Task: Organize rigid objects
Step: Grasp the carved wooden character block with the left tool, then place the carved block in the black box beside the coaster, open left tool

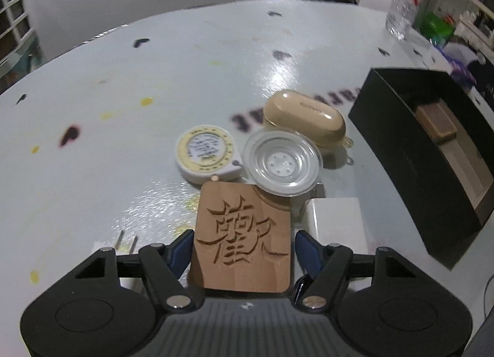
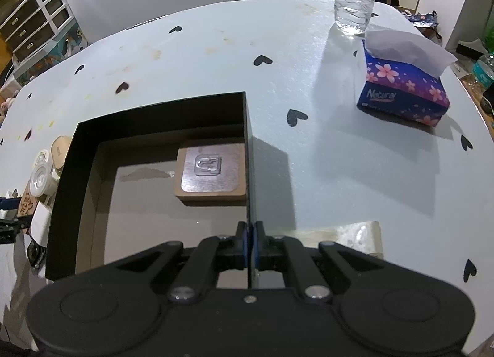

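Now the left gripper [image 1: 244,249] has its jaws open astride the carved wooden coaster [image 1: 242,235], pads not quite touching; center it, then squeeze. Beyond, right gripper [image 2: 249,241] is clamped on the black box [image 2: 69,172] wall, steadying it.

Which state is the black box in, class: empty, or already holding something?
Holding something: the open black box has one wooden block on its floor against the right wall; the rest is bare.
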